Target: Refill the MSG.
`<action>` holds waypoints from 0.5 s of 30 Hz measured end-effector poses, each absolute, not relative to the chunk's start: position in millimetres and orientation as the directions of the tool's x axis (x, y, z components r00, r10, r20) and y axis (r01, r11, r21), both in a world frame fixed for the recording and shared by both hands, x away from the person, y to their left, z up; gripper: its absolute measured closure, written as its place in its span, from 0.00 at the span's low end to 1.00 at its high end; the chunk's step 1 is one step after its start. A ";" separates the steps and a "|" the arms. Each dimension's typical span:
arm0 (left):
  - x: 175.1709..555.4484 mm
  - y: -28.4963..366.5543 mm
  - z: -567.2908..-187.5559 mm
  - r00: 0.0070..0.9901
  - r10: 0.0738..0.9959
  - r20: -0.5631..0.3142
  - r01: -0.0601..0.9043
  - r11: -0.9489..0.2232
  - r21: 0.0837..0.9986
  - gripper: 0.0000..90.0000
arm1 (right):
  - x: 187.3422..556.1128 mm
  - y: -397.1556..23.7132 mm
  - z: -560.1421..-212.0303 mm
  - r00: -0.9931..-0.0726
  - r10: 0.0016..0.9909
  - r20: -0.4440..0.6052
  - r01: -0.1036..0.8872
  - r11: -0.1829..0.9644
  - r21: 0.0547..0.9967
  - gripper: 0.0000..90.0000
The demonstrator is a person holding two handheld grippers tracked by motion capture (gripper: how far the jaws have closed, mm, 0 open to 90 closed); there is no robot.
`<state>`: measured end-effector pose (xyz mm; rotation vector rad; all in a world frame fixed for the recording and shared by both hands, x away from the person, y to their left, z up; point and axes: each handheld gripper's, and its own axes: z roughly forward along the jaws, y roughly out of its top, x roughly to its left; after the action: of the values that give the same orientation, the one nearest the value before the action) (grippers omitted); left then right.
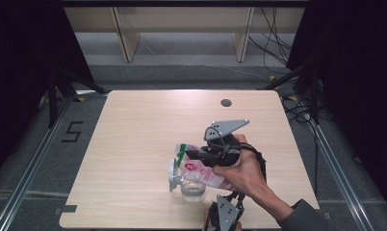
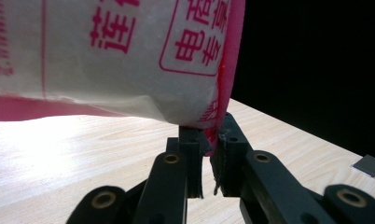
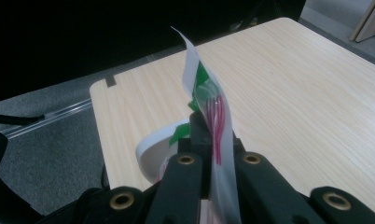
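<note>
Over the wooden table (image 1: 134, 130), both tongs (image 3: 212, 140) (image 2: 209, 140) clamp the pouch (image 1: 197, 166), right hand (image 1: 239, 173) reaching leftward.

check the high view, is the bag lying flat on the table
No: the bag is held up off the table by the right gripper, tilted over a clear cup.

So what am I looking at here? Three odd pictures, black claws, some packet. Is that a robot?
No robot: a person holds a two-jaw gripper in each hand. The high view looks down on a wooden table. The other two pictures come from cameras riding on the grippers, looking along their black jaws. The right gripper is shut on the green-and-white top edge of a white-and-pink printed pouch. The left gripper pinches the pouch's pink bottom seam. Under the pouch stand a clear glass cup and a white lid.
</note>
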<state>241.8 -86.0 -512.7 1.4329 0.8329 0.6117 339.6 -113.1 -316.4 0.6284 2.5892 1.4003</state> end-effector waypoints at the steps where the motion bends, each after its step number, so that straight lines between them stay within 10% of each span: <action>1: 241.9 -86.4 -512.7 0.590 0.797 -0.129 0.116 0.074 0.990 0.91 | 339.5 -112.9 -316.5 -0.903 0.421 0.083 0.300 0.483 0.822 1.00; 15: 242.1 -88.0 -512.7 0.594 0.793 -0.138 0.117 0.084 0.989 0.91 | 340.6 -113.1 -316.8 -0.900 0.428 0.086 0.309 0.485 0.818 1.00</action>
<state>242.1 -88.0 -512.7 1.4214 0.8332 0.6024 340.6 -113.1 -316.8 0.6471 2.5934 1.3886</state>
